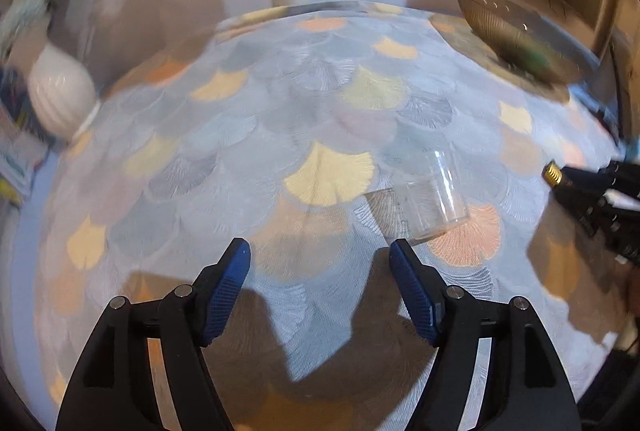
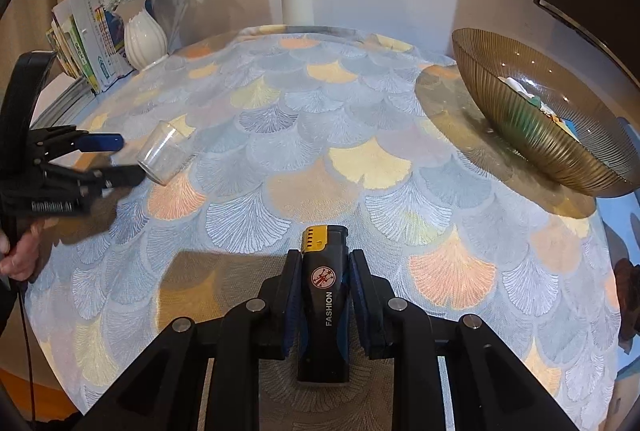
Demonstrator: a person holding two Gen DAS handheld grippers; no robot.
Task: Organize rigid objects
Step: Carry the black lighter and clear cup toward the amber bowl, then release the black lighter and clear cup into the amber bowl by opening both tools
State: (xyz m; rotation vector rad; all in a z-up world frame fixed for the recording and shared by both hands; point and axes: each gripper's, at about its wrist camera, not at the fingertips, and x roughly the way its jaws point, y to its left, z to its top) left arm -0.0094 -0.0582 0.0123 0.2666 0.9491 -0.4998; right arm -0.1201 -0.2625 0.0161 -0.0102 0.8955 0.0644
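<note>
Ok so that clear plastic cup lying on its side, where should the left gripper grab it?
Grip the clear cup across its round side wall near the middle, coming down from above with the open left gripper. It lies tipped on the tablecloth, so the curved wall faces up and the rim points sideways.

Warm indoor light, hard shadows thrown toward the cam on the fan-patterned desk [image 1: 320, 103]. Left wrist view motion-blurred, esp. at edges; right view sharp. Heavy fisheye warp, black corners.
</note>
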